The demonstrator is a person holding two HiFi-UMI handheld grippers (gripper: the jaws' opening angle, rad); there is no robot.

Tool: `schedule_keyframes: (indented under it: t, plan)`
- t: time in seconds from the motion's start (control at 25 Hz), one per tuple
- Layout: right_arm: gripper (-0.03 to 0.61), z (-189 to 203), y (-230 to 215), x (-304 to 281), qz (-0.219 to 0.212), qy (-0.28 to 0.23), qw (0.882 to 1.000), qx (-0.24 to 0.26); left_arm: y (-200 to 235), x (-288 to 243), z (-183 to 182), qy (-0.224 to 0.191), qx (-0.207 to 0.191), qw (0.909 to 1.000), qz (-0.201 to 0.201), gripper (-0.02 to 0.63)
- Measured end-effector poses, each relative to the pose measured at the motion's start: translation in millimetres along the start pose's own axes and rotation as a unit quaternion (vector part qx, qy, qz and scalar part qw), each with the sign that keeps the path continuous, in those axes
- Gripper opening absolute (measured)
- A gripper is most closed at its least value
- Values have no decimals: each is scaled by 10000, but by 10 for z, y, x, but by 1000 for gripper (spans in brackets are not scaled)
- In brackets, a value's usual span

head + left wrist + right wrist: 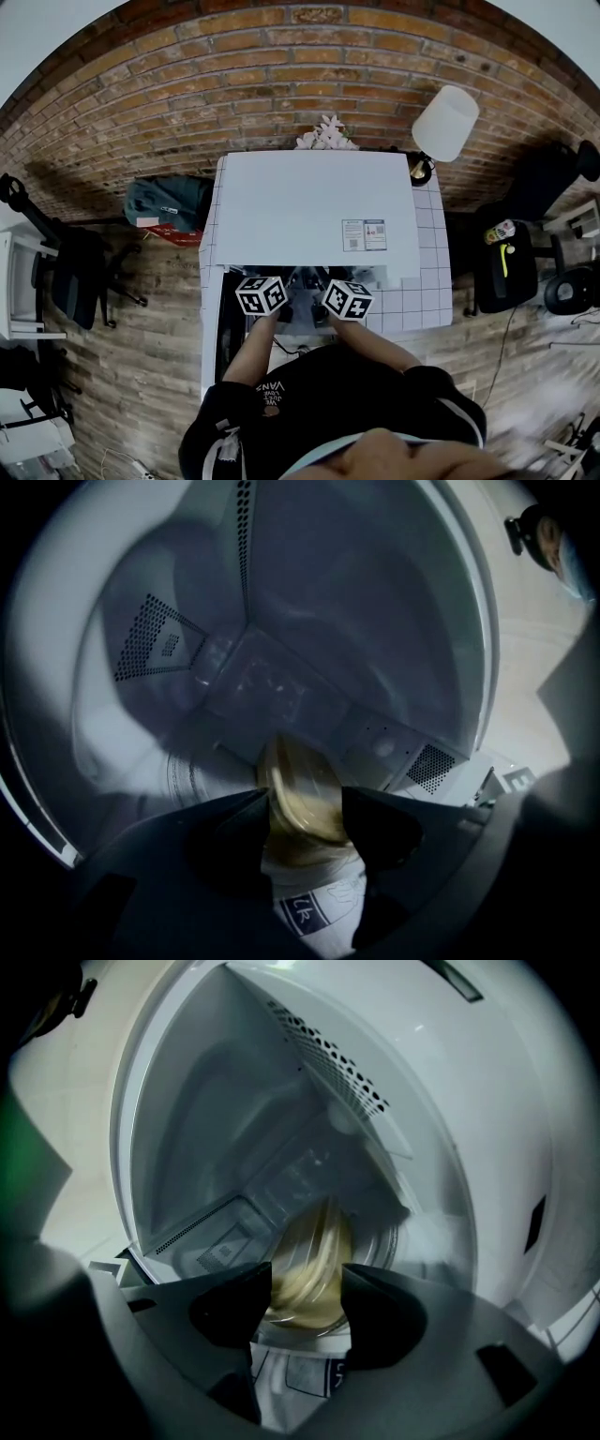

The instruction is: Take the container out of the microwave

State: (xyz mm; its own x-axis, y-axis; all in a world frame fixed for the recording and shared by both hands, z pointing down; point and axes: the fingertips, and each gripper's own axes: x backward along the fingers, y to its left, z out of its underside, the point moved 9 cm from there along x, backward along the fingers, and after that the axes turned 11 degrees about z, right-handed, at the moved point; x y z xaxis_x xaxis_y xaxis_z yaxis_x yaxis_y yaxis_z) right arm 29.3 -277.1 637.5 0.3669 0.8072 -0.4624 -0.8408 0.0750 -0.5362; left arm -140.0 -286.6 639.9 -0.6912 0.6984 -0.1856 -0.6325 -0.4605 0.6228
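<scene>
A clear container [296, 782] with yellowish contents sits low inside the white microwave cavity [281, 592]. In the left gripper view my left gripper [305, 799] is shut on it, one dark jaw pressed against each side. The right gripper view shows the same container [307, 1258] held between the jaws of my right gripper [307, 1277], also shut on it. From the head view, the microwave [309, 202] is a white box seen from above. The left gripper [262, 294] and right gripper [348, 299] reach side by side into its front opening.
The microwave stands on a white tiled table [427, 302] against a brick wall. Its dark door [226, 339] stands open at the left. A white lamp [445, 122] and flowers [326, 135] are behind it. A bag [169, 202] and chairs stand on the wooden floor around.
</scene>
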Motion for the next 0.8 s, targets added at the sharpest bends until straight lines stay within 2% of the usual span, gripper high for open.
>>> schedule_keyframes:
  t: [0.24, 0.8]
  plan:
    - [221, 1, 24, 59, -130, -60, 9997, -214, -69, 61, -29, -168, -30, 9999, -28, 249]
    - [219, 10, 62, 305, -279, 158, 9995, 52, -314, 281, 69, -248, -87, 9995, -180, 247]
